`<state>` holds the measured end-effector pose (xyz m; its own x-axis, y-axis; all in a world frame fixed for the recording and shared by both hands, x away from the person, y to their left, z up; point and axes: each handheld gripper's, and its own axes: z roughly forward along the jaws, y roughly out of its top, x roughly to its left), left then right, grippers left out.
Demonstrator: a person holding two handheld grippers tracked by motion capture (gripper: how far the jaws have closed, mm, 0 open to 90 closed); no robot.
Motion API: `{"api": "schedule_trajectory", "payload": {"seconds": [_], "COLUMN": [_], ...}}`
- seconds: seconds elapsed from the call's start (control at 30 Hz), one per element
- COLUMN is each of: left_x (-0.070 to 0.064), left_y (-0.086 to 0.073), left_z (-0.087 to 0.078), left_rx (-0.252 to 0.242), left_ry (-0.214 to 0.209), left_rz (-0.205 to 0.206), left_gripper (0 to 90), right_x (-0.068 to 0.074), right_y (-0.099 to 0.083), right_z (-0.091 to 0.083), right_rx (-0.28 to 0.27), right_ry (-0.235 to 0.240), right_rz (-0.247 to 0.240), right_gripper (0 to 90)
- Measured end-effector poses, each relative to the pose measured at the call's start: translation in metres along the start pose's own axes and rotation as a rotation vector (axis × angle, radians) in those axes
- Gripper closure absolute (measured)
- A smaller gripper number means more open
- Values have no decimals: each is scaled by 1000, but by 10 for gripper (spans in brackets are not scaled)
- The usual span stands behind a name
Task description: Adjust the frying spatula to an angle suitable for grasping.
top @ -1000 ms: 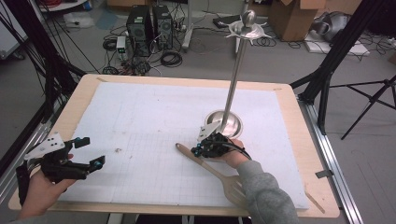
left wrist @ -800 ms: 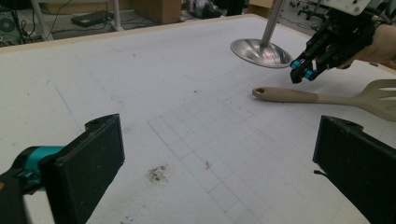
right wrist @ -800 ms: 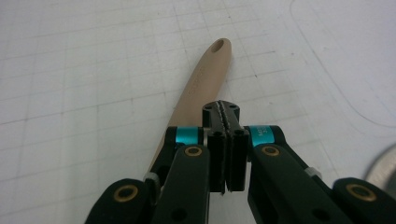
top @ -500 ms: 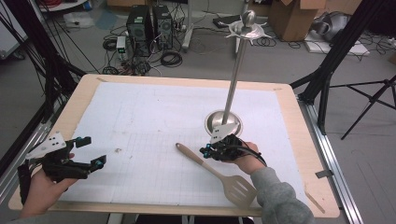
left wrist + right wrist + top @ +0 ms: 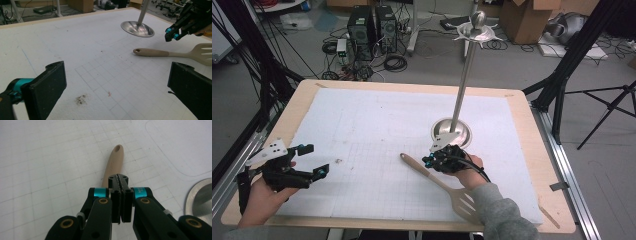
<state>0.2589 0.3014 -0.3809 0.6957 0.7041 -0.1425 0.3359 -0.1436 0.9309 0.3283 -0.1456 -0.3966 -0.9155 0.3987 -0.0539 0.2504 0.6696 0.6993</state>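
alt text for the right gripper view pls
The right gripper, jaws pressed shut with nothing between them, hovers over the beige handle of a spatula lying on a white gridded mat. The rim of a metal stand base shows at the right edge.

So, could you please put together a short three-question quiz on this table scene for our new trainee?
1. True or false: the right gripper has its jaws pressed together with nothing between them.
2. The wooden spatula lies: A) flat on the white mat, B) inside the metal stand base, C) clamped in the left gripper.
3. Fill in: the left gripper's jaws stand wide ____.

Key:
1. True; in the right gripper view the jaws meet above the spatula handle, which lies on the mat beneath.
2. A.
3. Open; the left gripper view shows bare mat between them.
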Motion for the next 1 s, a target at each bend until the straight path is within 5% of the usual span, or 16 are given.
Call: {"api": "schedule_trajectory", "payload": {"seconds": [0.27,0.43,1.0], "left_x": [2,2,2], "left_y": [1,0,-1], "left_z": [2,2,1], "left_rx": [-9,-7,0], "left_ry": [-7,-8,0], "left_rz": [-7,-10,-10], "left_gripper": [24,24,24], "right_x": [-3,-4,10], "right_y": [6,4,9], "right_z": [28,41,56], "right_rx": [58,92,94], "right_ry": [-65,-74,66], "right_rz": [60,55,-63], "right_gripper": [895,895,896]}}
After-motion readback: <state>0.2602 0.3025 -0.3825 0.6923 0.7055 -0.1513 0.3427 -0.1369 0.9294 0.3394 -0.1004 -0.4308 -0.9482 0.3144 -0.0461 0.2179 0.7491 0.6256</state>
